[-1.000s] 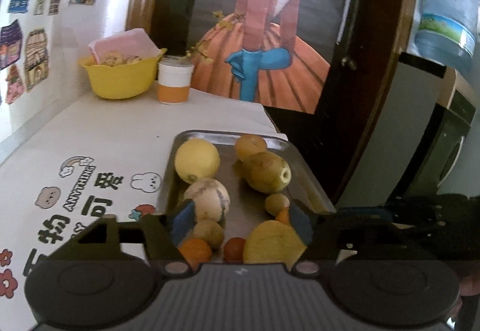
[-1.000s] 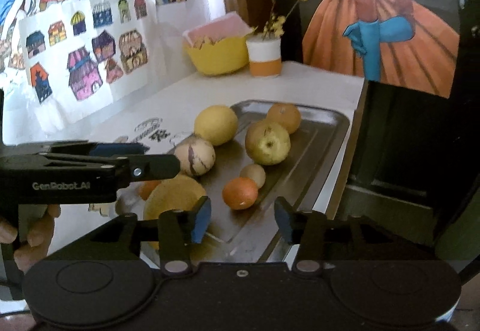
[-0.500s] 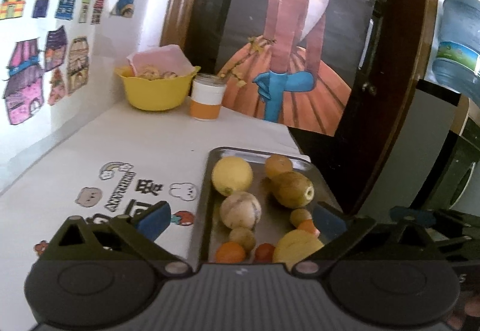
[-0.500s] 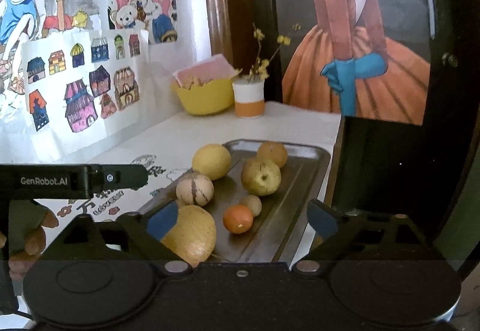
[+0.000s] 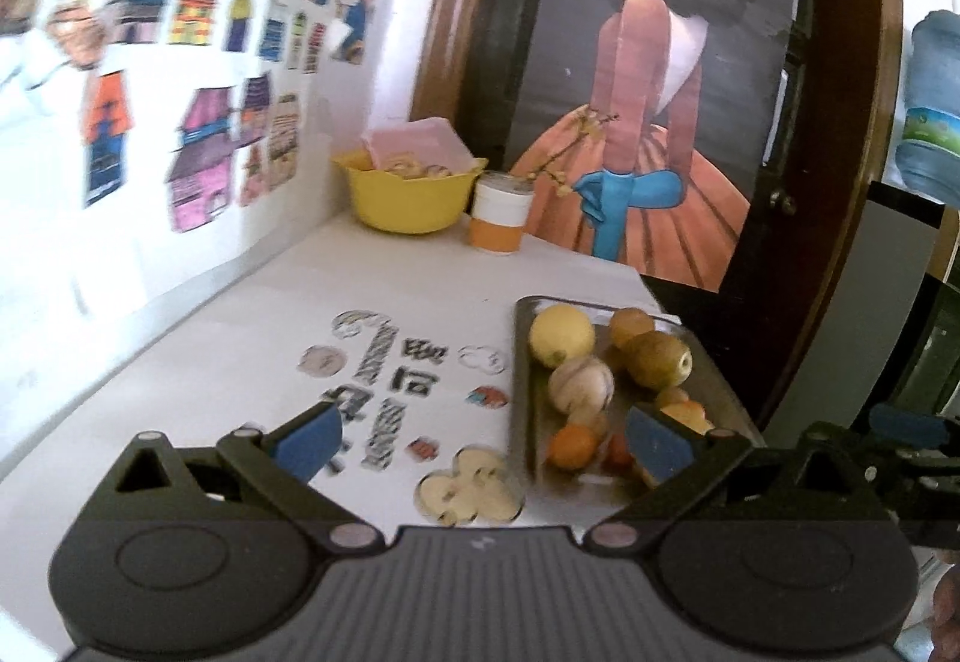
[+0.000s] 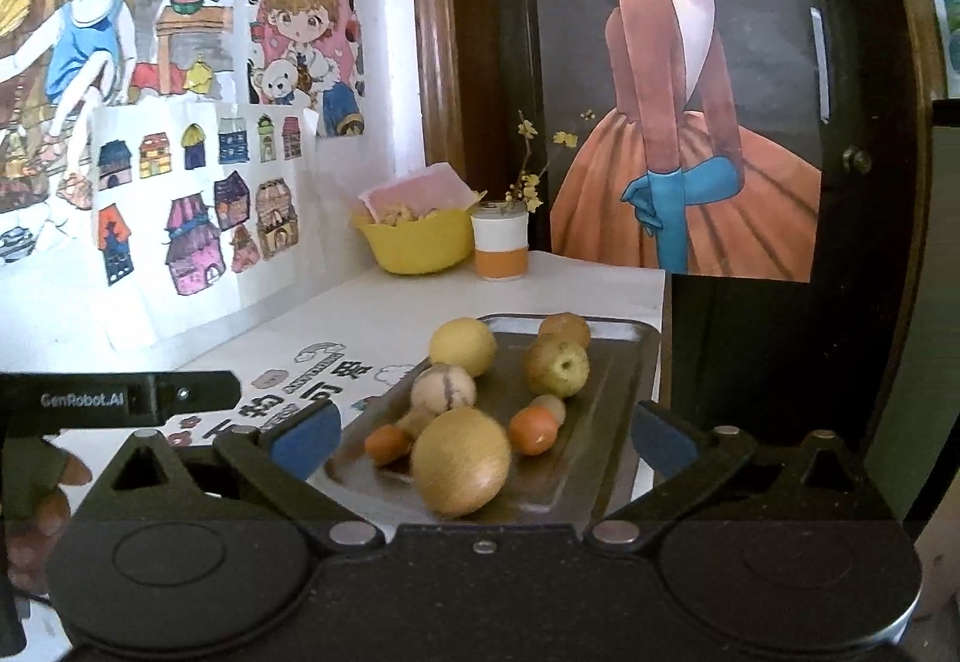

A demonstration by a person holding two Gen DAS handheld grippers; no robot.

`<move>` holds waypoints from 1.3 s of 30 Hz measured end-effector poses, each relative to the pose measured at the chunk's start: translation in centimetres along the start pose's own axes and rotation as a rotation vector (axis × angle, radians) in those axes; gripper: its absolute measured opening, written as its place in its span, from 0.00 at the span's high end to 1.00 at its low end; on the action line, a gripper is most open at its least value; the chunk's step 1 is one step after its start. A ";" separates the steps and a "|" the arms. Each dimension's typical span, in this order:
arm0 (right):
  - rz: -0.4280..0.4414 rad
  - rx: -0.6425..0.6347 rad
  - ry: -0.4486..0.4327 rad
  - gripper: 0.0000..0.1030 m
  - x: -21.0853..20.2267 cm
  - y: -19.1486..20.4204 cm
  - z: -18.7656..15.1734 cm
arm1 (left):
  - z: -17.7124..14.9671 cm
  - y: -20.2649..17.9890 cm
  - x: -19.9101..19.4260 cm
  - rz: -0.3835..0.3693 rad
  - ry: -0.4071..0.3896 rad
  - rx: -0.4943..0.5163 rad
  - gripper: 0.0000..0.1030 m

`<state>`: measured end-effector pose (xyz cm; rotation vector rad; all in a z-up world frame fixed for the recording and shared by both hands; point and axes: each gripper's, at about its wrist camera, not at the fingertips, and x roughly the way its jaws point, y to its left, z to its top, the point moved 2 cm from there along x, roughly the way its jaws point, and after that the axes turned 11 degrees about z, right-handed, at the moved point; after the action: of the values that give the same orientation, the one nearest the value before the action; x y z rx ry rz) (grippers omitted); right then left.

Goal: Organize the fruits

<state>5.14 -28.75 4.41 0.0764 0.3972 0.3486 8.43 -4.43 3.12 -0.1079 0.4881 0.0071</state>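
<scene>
We hold the left hand-held gripper (image 5: pixel 480 440) wide open and empty; the right hand-held gripper (image 6: pixel 480 437) likewise, above the fruit tray (image 6: pixel 624 380) on the bench (image 5: pixel 252 338).

At the far end of the white desk (image 6: pixel 384 314) a yellow bowl (image 6: pixel 414 245) stands against the wall, with a pink sheet (image 6: pixel 417 191) and what may be snacks inside it, too small to tell. Just beside it is a white-and-orange cup (image 6: pixel 501 245) holding a twig with yellow blossoms. Cartoon stickers (image 5: pixel 384 380) lie on the desktop. Coloured house drawings (image 6: pixel 198 194) cover the wall. A poster of a girl in an orange skirt (image 6: pixel 690 122) hangs on the dark door, and a water bottle (image 5: pixel 933 110) sits beyond.
</scene>
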 end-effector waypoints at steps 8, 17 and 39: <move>-0.030 -0.015 -0.023 0.01 -2.4 3.7 -3.4 | -3.2 2.3 -4.0 0.032 -0.014 -0.003 0.01; -0.056 -0.051 -0.059 0.01 -3.8 5.2 -5.2 | -6.3 3.9 -6.2 0.095 -0.035 -0.001 0.01; -0.042 -0.049 -0.045 0.01 -3.6 5.5 -6.0 | -7.0 4.5 -6.5 0.123 -0.010 -0.018 0.01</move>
<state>-2.08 -24.81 0.95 0.0282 0.3448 0.3140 -0.72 -0.58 -0.46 -0.0957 0.4845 0.1324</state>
